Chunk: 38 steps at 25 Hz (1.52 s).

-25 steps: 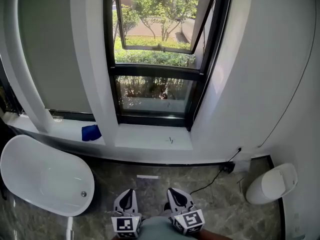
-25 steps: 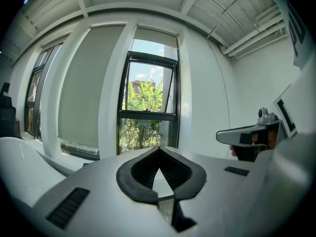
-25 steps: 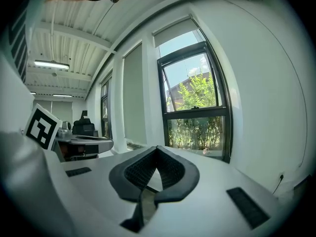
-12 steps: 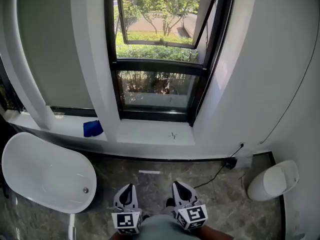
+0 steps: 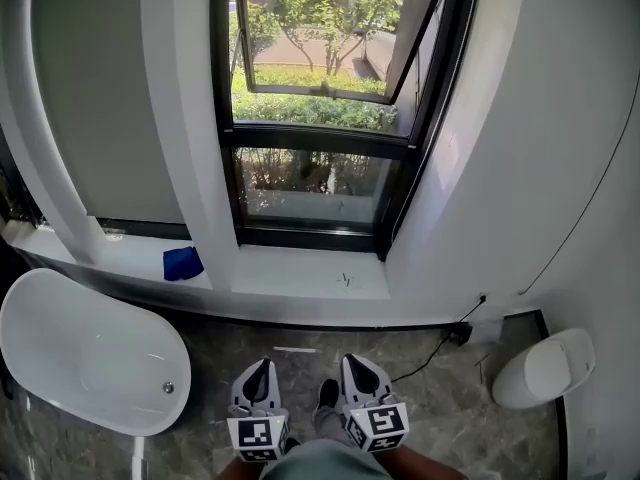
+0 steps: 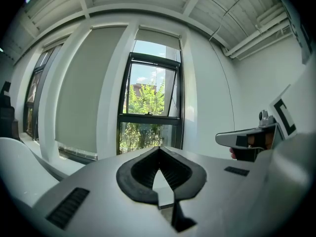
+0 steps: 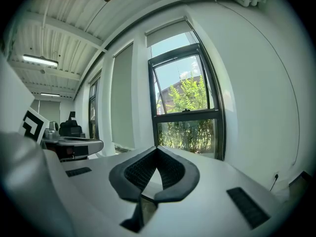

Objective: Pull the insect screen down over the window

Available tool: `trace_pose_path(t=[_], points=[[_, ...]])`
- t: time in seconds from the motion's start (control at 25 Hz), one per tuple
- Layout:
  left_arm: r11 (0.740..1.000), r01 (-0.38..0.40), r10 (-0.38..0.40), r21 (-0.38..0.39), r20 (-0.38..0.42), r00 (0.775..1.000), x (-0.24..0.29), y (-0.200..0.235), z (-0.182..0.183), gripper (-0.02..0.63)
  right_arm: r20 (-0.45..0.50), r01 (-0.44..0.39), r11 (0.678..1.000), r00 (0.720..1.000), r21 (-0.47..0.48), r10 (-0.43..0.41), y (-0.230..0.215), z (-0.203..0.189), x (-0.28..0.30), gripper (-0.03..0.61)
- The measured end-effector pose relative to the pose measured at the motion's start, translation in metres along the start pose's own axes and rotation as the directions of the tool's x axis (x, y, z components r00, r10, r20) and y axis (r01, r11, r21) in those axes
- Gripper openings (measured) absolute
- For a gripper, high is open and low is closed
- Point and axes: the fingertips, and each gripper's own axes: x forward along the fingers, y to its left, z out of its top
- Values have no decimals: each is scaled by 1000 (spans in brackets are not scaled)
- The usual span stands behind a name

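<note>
Both grippers are low and close to the body, side by side, noses toward the wall.

Left gripper (image 5: 262,368): jaws pressed together, nothing between the pads. Right gripper (image 5: 352,365): the same, closed and empty. Judged: they are carried shut because there is nothing to grip yet.

Window (image 5: 320,118): dead ahead of both grippers, well apart from them and higher than their tips. It has a dark frame. The lower pane is fixed and the upper sash (image 5: 315,38) is tilted outward, with greenery showing through the gap. That open sash is likely why the screen is wanted.

Screen: no mesh lies across the glass in any view, and both gripper views show the trees unveiled. No pull bar or handle can be made out. Judged: it sits rolled up at the head of the frame, above where the grippers point, so the reach will go forward and up. A grey shade edge shows above the frame in the gripper views. I cannot tell whether it belongs to the screen.

Sill (image 5: 310,273): ahead of and below the window, between the grippers and the glass, and bare in the middle. A blue cloth (image 5: 182,264) lies on the ledge, ahead and left of the left gripper.

Tub (image 5: 90,353): just left of the left gripper, crowding that side. Judged: the straight line in is the easy approach.

The task is not started, and the screen is untouched.
</note>
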Motion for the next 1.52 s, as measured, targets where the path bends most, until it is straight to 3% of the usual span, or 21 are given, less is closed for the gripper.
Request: trace_pose_path(t=[0.48, 0.96, 1.32, 1.52], points=[[997, -75, 76, 16, -45, 996, 126, 47, 10, 12, -24, -30, 998, 999, 54, 31, -60, -1, 126, -3], [996, -83, 84, 36, -8, 996, 292, 37, 81, 12, 55, -119, 993, 991, 0, 119, -159, 55, 254, -3], [994, -102, 101, 36, 10, 995, 342, 28, 114, 13, 79, -191, 981, 978, -18, 192, -192, 90, 288, -3], [996, -63, 63, 64, 13, 998, 365, 25, 122, 14, 74, -172, 984, 982, -48, 175, -209, 100, 304, -3]])
